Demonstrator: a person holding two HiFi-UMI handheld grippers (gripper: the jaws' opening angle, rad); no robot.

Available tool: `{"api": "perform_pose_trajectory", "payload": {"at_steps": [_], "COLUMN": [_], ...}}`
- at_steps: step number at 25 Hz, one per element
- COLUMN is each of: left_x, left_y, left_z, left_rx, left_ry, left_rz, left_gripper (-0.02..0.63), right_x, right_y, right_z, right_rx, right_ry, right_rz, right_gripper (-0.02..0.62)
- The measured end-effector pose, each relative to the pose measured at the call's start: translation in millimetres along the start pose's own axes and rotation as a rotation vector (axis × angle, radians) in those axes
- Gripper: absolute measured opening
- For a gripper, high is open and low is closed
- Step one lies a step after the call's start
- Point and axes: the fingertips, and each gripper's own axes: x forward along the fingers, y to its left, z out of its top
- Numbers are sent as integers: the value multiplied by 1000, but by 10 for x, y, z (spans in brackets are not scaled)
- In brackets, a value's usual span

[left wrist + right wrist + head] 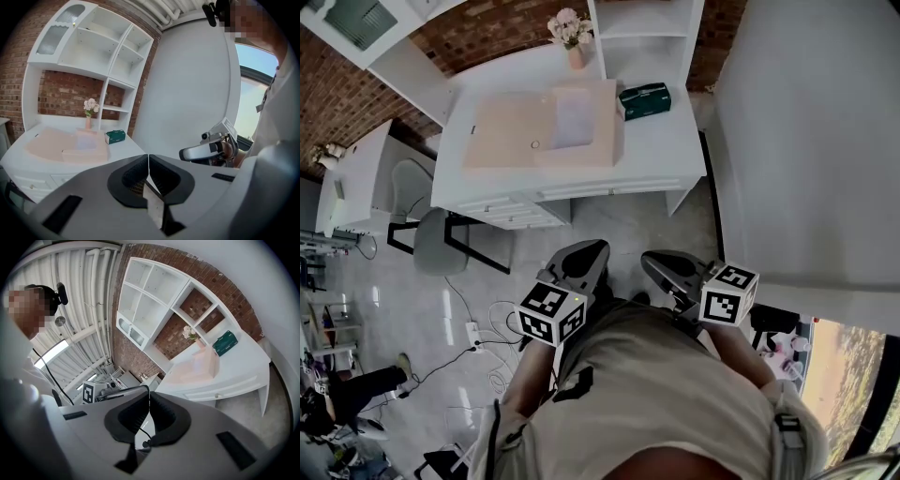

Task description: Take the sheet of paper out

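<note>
On the white desk (pixel 666 150), well apart from the person standing back from it, the sheet of paper (pixel 573 119) lies flat on the right half of what looks like an open tan folder (pixel 502 131), with a green box (pixel 644 100) just beside it and a vase of flowers (pixel 570 36) behind. The left gripper (pixel 586 251) and right gripper (pixel 654 262) hang close to the body, each with its jaws pressed together on nothing. The likely trouble lies in the pickup. A thin sheet lying flush offers little edge to pinch, so tips that arrive closed or too steep could skid over it, crease it or tear a corner. If the folder is not pinned by the other gripper, a pull on the sheet may drag the whole folder across the smooth desktop, possibly toward the box or the vase. Whether a clip or pocket holds the sheet cannot be told from here; if one does, a straight tug risks ripping it.
</note>
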Motion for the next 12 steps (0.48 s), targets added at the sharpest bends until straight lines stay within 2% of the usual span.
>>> {"api": "perform_pose_trajectory", "payload": {"at_steps": [4,7,12], "left_x": [3,-22,-101], "left_y": [272,505,927], "left_z": [98,203,317], "left_rx": [-15,-23,-37], "left_ry": [-14,-32,-46], "left_rz": [-4,1,11], "left_gripper": [21,21,21], "right_x": [51,176,557], "right_y": [-92,-72,-47], "right_z": [124,208,300], "right_rx": [7,7,-42], "right_ry": [-32,-46,5], "right_rz": [-43,-33,-54], "right_gripper": [26,26,26]}}
